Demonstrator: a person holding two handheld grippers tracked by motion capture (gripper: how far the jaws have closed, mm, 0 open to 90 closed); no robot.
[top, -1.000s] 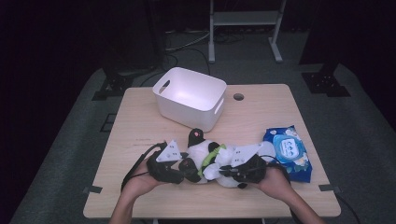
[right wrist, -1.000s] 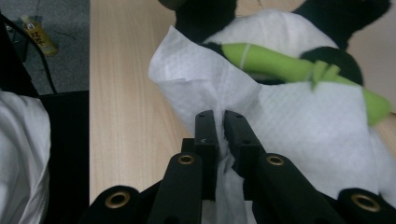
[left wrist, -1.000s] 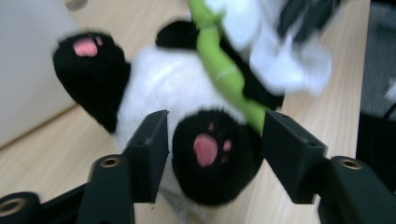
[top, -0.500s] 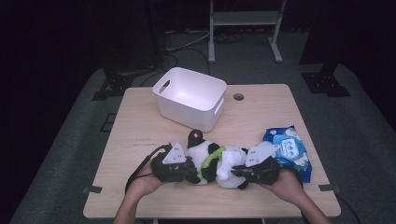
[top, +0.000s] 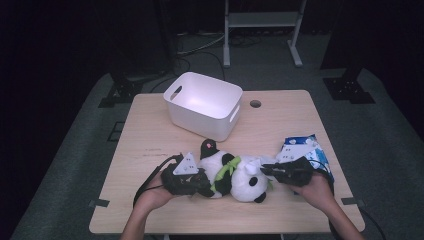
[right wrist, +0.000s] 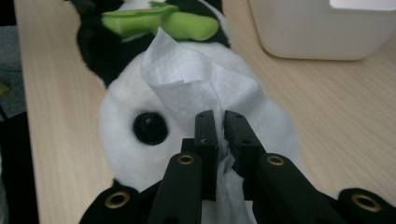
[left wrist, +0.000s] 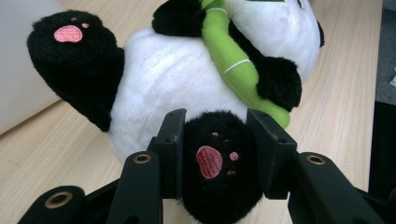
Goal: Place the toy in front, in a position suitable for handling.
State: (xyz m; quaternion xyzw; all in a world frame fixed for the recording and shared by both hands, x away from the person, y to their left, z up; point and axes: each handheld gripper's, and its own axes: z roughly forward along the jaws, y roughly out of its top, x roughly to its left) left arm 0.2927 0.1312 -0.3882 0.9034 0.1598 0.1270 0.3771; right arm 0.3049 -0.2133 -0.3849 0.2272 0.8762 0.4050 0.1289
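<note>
A black-and-white panda plush (top: 231,174) with a green scarf lies on its back across the table's front. My left gripper (top: 204,181) is at its left end. In the left gripper view the jaws (left wrist: 215,126) have just been closing and now press on a black hind paw (left wrist: 215,163) with pink pads. My right gripper (top: 266,170) is at the panda's head, shut on a white wipe (right wrist: 187,79) that drapes over the white face beside one black eye (right wrist: 150,127).
A white bin (top: 200,122) stands behind the panda at the table's middle back. A blue pack of wipes (top: 302,147) lies at the right, just behind my right hand. The wooden table (top: 280,115) has a round hole near its far edge.
My right hand has slid to the right with the wipe, from over the panda's head toward its edge. The left hand has stayed at the paw.
</note>
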